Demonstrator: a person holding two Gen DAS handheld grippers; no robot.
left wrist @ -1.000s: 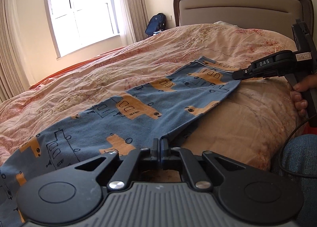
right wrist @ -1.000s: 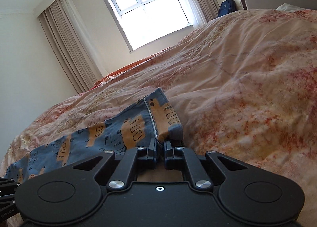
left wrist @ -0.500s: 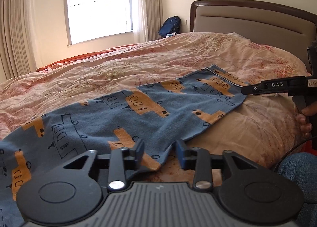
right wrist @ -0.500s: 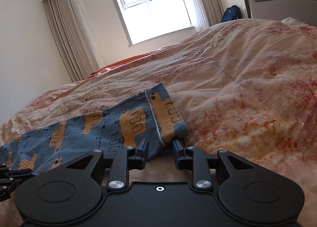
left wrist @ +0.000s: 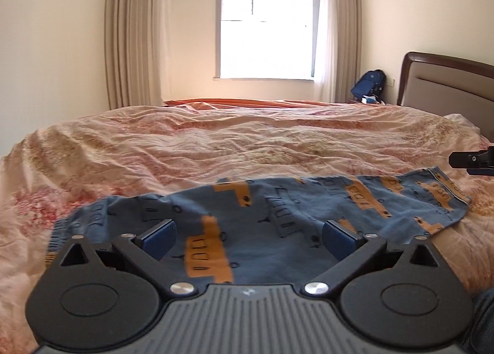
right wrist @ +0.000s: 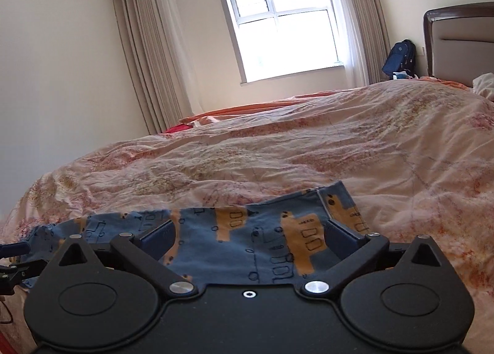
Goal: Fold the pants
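Blue pants (left wrist: 278,215) printed with orange trucks lie flat along the near edge of the bed, waistband end to the right. In the right wrist view the same pants (right wrist: 247,230) stretch leftward from the waistband. My left gripper (left wrist: 250,238) hovers above the cloth, its jaws opening wide, nothing pinched between them. My right gripper (right wrist: 250,236) hangs over the waistband end, jaws likewise opening, pads off the fabric. The right gripper's tip (left wrist: 469,160) shows at the right edge of the left wrist view. The left gripper's tip (right wrist: 14,249) shows at the left edge of the right wrist view.
A pink flowered quilt (left wrist: 231,144) covers the bed. A padded headboard (left wrist: 447,88) stands at the right. A blue backpack (left wrist: 370,85) sits by the window (left wrist: 265,23), with curtains on both sides. A knee in jeans (left wrist: 484,317) is at the lower right.
Both grippers let go of the pants, their jaws going from shut to wide. Both pulled back and rose, and the views swung toward the window. The pants now lie flat.
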